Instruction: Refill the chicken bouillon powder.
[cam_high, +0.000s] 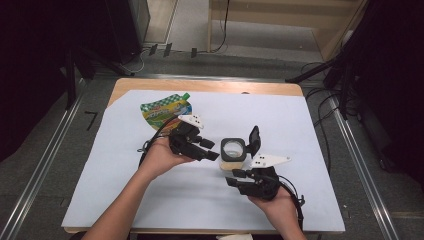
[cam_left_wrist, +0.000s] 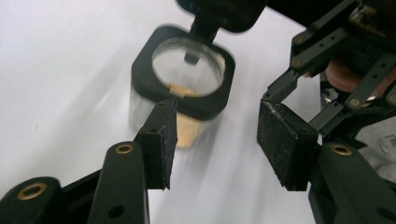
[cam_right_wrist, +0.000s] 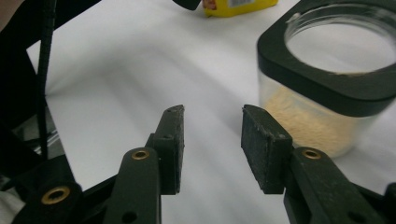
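Note:
A clear jar (cam_high: 233, 152) with a black square collar holds yellowish powder and stands mid-table; its black flip lid (cam_high: 254, 140) is raised behind it. My left gripper (cam_high: 212, 151) sits just left of the jar, jaws open and empty. In the left gripper view the jar (cam_left_wrist: 212, 100) is just beyond the open left gripper (cam_left_wrist: 217, 140). My right gripper (cam_high: 234, 178) lies in front of the jar, open with nothing between its pads. From the right gripper view the jar (cam_right_wrist: 327, 91) stands to the right of the open right gripper (cam_right_wrist: 212, 140).
A green and yellow spouted pouch (cam_high: 166, 111) lies flat at the back left, behind my left hand. A white sheet (cam_high: 200, 200) covers the wooden table. Cables, stands and metal rails surround the table on the floor.

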